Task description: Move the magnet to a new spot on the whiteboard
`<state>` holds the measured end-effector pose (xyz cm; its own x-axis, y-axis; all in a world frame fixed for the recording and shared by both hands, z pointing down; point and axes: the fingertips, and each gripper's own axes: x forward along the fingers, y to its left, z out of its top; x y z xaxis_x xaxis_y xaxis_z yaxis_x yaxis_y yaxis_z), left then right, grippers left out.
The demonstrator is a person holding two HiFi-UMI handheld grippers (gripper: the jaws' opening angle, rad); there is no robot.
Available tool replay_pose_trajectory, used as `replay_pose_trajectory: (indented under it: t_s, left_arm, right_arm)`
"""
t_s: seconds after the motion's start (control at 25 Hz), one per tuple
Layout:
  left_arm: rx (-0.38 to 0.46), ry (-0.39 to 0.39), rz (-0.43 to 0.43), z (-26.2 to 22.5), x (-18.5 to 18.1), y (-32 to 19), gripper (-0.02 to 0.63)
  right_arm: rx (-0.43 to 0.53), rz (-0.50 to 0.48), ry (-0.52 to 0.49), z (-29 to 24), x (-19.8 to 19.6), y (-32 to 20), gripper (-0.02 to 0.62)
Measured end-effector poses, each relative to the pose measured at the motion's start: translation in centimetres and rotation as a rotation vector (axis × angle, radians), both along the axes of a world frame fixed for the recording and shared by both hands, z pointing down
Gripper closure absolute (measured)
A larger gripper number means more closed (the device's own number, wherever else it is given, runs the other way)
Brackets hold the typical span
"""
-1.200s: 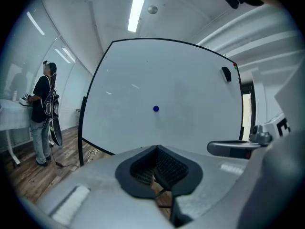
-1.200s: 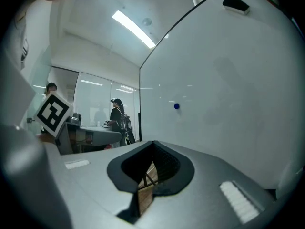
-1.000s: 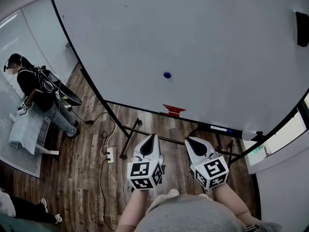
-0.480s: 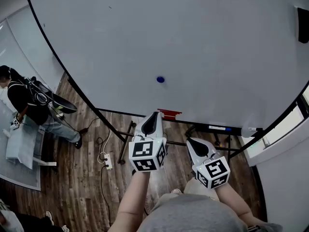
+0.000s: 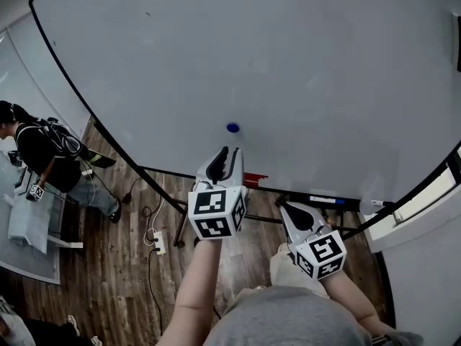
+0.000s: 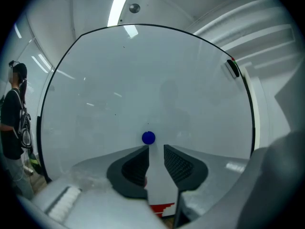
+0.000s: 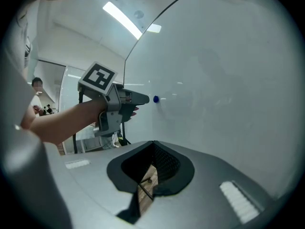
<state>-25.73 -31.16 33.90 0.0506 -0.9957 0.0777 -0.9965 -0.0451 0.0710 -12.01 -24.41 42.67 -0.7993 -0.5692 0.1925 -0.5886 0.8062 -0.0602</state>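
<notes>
Left tool (image 5: pixel 230 152) risen toward magnet (image 5: pixel 233 127), jaws just parted, empty, magnet just beyond; right tool (image 5: pixel 287 207) closed.

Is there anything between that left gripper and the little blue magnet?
Nothing: only bare whiteboard shows between the left gripper, its empty jaws just opened, and the magnet, in the left gripper view.

An office-like room: standing whiteboard (image 5: pixel 302 63), wood-plank floor (image 5: pixel 122 265), ceiling strip lights (image 6: pixel 119 6).
</notes>
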Motion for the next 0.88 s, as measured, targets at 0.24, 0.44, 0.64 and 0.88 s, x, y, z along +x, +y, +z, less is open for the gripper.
replay_pose_trajectory:
  t_s: [0.24,0.44,0.64,0.88]
  left_arm:
    - [0.0,-0.016,-0.02,-0.5,-0.9,-2.8,0.486]
    - [0.004,-0.024,-0.023,-0.6,-1.1,-4.3,0.46]
    - [0.008,-0.037,-0.032,-0.8,-1.4,-5.2,0.457]
    - [0.014,-0.035,-0.049,-0.8,-1.3,-5.4,0.457]
  right_arm:
    - [-0.004,-0.028,-0.003,0.2,-0.9,-2.1,0.592]
    - [-0.009,-0.048,-0.006,0.8,-1.4,-3.2,0.592]
    - [-0.014,-0.051,-0.006,1.1,-1.8,-3.9,0.592]
    - [-0.029,-0.043,-0.005,1.7,-1.4,-4.2,0.592]
